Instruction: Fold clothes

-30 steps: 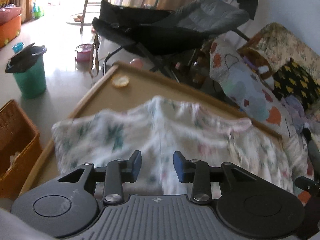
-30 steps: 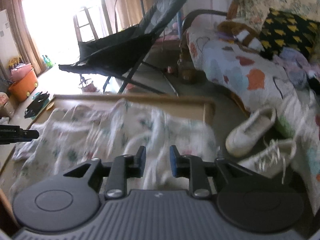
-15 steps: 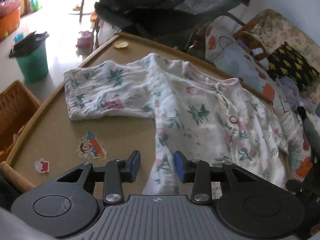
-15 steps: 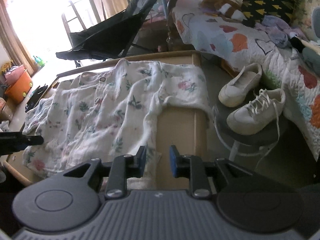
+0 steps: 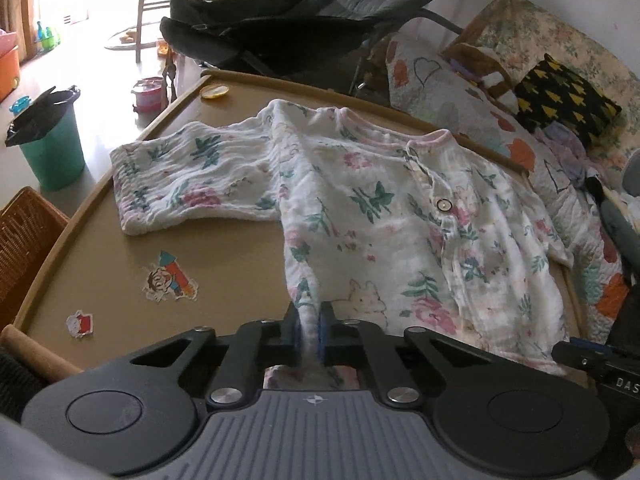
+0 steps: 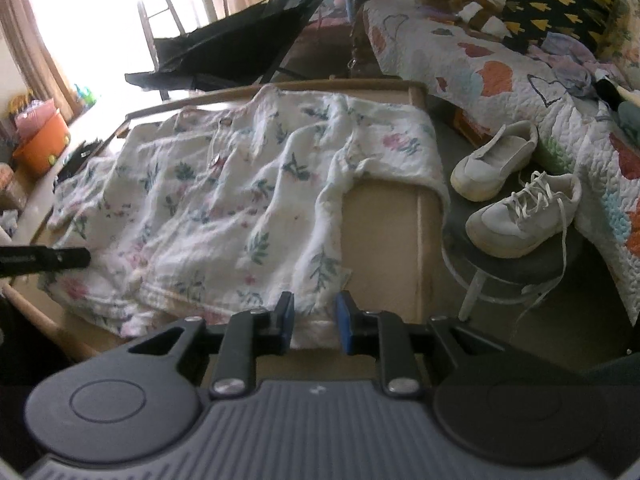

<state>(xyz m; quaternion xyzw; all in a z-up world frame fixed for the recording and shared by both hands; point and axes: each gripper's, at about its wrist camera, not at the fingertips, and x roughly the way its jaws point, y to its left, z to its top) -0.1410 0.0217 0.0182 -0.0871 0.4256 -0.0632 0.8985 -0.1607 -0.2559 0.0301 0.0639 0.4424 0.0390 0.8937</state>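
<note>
A white floral shirt point(image 5: 384, 208) lies spread face up on the tan table point(image 5: 224, 264), one sleeve stretched left, collar at the far side. My left gripper point(image 5: 308, 330) is shut on the shirt's near hem at its left corner. In the right wrist view the same shirt point(image 6: 224, 200) covers the table, its right sleeve hanging over the table's right edge. My right gripper point(image 6: 314, 322) is open, its blue pads on either side of the hem's right corner. The left gripper's tip point(image 6: 48, 258) shows at the left edge.
Stickers point(image 5: 170, 278) mark the table. A wicker basket point(image 5: 24, 236) and green bin point(image 5: 52, 136) stand left. A black folding chair point(image 5: 288, 24) stands behind. A quilted sofa point(image 5: 500, 100) lies right. Two white sneakers point(image 6: 520, 208) sit on a stool beside the table.
Both grippers have come down to the shirt's near hem. My left gripper has shut on the hem. My right gripper stays open around the hem's other corner.
</note>
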